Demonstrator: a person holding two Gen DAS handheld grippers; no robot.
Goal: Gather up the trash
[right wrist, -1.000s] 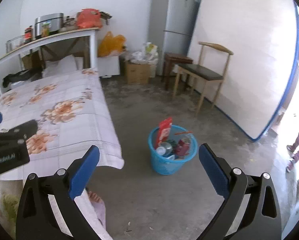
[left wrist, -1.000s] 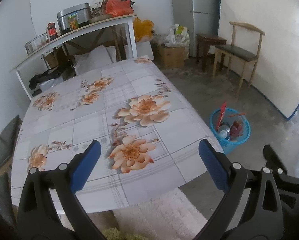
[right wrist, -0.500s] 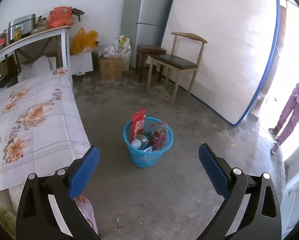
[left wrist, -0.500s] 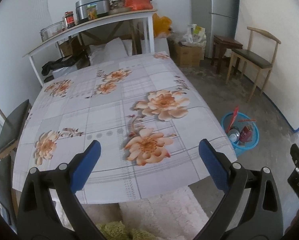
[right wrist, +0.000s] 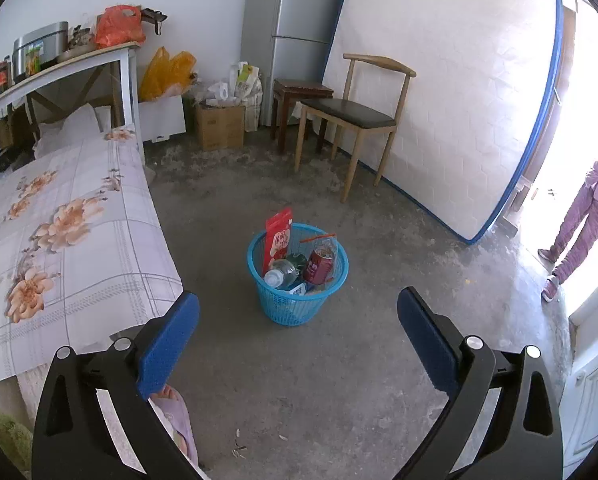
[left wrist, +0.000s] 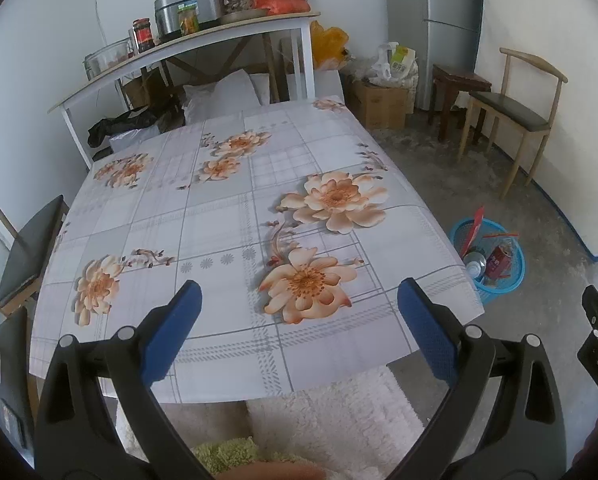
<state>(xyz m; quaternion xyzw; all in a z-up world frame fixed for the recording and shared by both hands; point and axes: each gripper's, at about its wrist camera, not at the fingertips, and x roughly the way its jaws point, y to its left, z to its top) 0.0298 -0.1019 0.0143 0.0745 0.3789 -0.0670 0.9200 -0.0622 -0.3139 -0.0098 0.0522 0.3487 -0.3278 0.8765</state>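
A blue plastic basket stands on the concrete floor to the right of the table; it also shows in the left wrist view. It holds a red snack packet, a red can, a clear bottle and a red straw. My right gripper hovers open above the floor, short of the basket, with nothing between its blue pads. My left gripper is open over the near edge of the table, which wears a flowered cloth with nothing lying on it.
A wooden chair, a dark stool, a cardboard box and a fridge line the back. A mattress leans on the right wall. A person in purple stands in the doorway. A white shelf holds jars.
Both grippers have drawn back and turned: the basket slid left and nearer centre in the right view, the table moved right in the left view. A person came into sight at the doorway.
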